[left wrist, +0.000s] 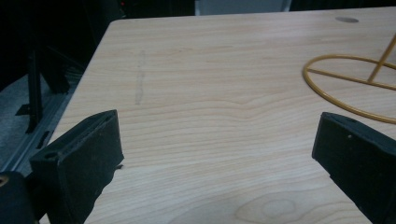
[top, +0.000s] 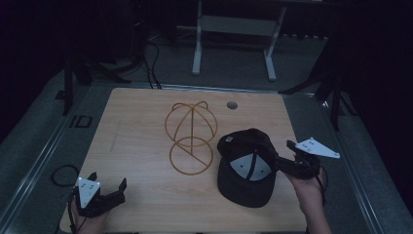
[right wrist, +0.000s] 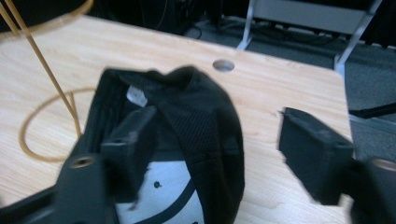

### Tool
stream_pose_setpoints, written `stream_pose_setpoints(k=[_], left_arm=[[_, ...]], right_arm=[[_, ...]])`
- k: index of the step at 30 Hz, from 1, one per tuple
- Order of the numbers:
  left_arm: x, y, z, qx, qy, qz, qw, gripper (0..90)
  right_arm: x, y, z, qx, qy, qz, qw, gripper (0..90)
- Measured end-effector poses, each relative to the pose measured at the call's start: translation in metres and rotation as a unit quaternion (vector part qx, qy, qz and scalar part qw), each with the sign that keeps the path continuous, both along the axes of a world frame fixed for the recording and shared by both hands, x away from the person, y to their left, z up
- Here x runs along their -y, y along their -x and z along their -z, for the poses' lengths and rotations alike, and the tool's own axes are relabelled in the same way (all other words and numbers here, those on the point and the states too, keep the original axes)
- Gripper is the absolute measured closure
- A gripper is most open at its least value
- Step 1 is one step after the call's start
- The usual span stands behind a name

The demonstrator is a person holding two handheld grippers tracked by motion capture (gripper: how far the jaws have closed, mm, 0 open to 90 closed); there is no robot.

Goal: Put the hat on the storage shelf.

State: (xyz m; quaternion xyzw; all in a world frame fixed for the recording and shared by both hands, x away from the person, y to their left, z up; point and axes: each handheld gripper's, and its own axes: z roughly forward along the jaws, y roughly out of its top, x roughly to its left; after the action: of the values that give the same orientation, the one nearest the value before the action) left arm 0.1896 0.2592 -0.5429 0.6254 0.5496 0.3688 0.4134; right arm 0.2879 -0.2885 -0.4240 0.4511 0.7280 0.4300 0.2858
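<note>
A black cap (top: 246, 165) lies on the wooden table (top: 141, 141) at the right, its white inner panel facing up and its brim toward the front edge. My right gripper (top: 278, 160) reaches into it from the right. In the right gripper view the gripper (right wrist: 217, 135) is open: one jaw sits inside the cap (right wrist: 205, 107), the other stands clear outside its mesh side wall. A gold wire hat stand (top: 191, 139) rises at the table's middle, left of the cap. My left gripper (top: 108, 187) rests open near the front left corner, with bare wood between its jaws (left wrist: 215, 140).
A round cable hole (top: 232, 105) sits near the table's far edge. A white desk frame (top: 234, 29) stands on the floor beyond. A black cable loop (top: 61, 175) lies left of the table. The stand's base ring (left wrist: 345, 88) lies ahead and right of my left gripper.
</note>
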Motion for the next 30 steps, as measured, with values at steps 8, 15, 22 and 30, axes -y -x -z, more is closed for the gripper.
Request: stream_pose_setpoints(k=[8, 15, 22, 30], left_arm=[[0.005, 0.002, -0.001, 0.003, 0.002, 0.011, 0.9999, 4.3], [0.005, 0.002, -0.001, 0.005, 0.008, 0.013, 0.9999, 4.4], [0.006, 0.001, 0.000, -0.003, 0.010, 0.019, 0.9998, 4.4], [0.007, 0.001, 0.000, -0.007, 0.011, 0.025, 0.9996, 4.4]], right_arm=[[-0.012, -0.019, 0.030, -0.040, 0.040, 0.017, 0.9983, 38.6], [-0.013, -0.023, 0.046, -0.051, 0.050, 0.058, 0.9958, 63.8], [-0.013, -0.023, 0.050, -0.054, 0.068, 0.065, 0.9941, 87.7], [-0.014, -0.017, 0.039, -0.039, 0.030, 0.062, 0.9968, 88.2]])
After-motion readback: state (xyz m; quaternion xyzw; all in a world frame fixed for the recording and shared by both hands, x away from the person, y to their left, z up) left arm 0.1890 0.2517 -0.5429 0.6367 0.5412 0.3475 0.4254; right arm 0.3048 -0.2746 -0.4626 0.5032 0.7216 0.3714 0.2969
